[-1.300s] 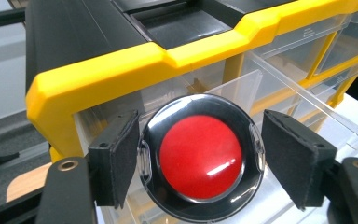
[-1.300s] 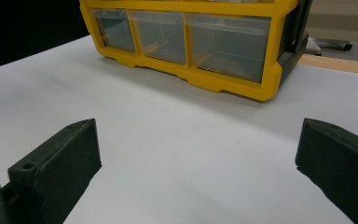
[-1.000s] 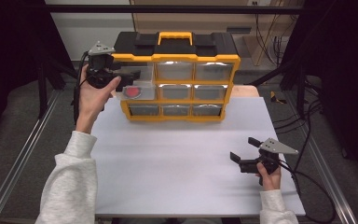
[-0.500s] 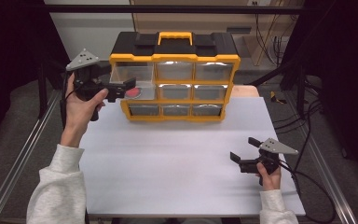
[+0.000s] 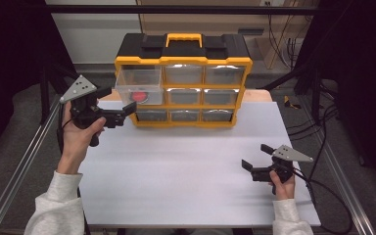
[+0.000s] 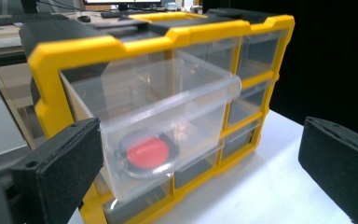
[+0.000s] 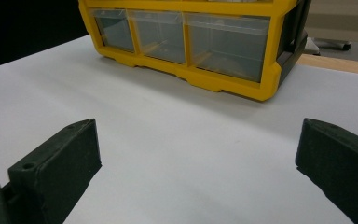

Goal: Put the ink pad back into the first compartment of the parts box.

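Standing wide after just opening, the left gripper [image 5: 119, 104] has nothing between its fingers [image 6: 58, 172]; just beyond their tips juts the pulled-out clear drawer [image 6: 168, 126] holding a red disc [image 6: 148, 151]

A white tabletop [image 5: 186, 171] sits inside a dark metal frame [image 5: 176, 9], with grey floor [image 5: 19, 122] on both sides. Behind it stand a pale wall panel [image 5: 98, 34] and brown boarding [image 5: 210, 22], where cables [image 5: 286, 44] hang at the right.

bright tabletop, dark surroundings, soft focus
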The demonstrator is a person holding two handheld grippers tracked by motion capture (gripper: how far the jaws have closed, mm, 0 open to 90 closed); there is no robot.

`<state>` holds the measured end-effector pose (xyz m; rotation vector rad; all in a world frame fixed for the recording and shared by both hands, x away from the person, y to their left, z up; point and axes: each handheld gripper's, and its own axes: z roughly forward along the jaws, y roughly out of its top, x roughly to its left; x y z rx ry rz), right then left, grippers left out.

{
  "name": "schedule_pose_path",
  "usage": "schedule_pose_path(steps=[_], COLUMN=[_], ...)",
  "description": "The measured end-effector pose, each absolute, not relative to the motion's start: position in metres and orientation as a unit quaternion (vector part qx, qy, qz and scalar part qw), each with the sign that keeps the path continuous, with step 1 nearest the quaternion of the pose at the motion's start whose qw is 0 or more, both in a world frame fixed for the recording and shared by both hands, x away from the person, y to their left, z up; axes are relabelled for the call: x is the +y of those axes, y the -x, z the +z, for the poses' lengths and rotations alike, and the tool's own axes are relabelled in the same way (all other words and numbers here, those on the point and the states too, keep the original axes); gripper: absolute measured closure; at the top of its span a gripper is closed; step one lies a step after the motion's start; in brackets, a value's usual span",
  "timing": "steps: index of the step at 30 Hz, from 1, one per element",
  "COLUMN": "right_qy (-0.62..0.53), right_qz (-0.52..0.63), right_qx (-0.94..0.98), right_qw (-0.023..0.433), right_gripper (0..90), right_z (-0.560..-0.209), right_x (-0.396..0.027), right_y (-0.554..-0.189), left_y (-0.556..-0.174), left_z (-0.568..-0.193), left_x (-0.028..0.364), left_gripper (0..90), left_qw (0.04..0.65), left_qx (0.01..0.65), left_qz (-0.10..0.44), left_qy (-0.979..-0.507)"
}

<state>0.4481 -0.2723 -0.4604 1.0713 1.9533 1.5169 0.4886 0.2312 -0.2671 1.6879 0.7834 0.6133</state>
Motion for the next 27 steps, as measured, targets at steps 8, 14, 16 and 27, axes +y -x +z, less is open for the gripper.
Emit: schedule_pose_path(steps=[8,14,16,27], right_qy=[-0.388,-0.388,-0.388,-0.389], right_qz=[0.548,0.548,0.549,0.548], right_qx=[0.707,0.707,0.707,0.707], right_qw=[0.222,0.221,0.221,0.222], right_gripper=[0.4,0.4,0.4,0.4], right_z=[-0.461,-0.461,-0.461,-0.461], right_x=[-0.272,-0.272,-0.272,-0.272], right_y=[-0.448,-0.448,-0.448,-0.448], left_y=[-0.478,-0.472,-0.471,-0.47], left_z=[-0.301,-0.331,-0.34,-0.39], left_x=[0.236,0.239,0.24,0.247], left_gripper=[0.1,0.2,0.2,0.2], left_qw=[0.555,0.55,0.549,0.545], left_qx=[0.333,0.335,0.337,0.351], left_qz=[0.251,0.243,0.242,0.212], left_qy=[-0.72,-0.725,-0.726,-0.732])
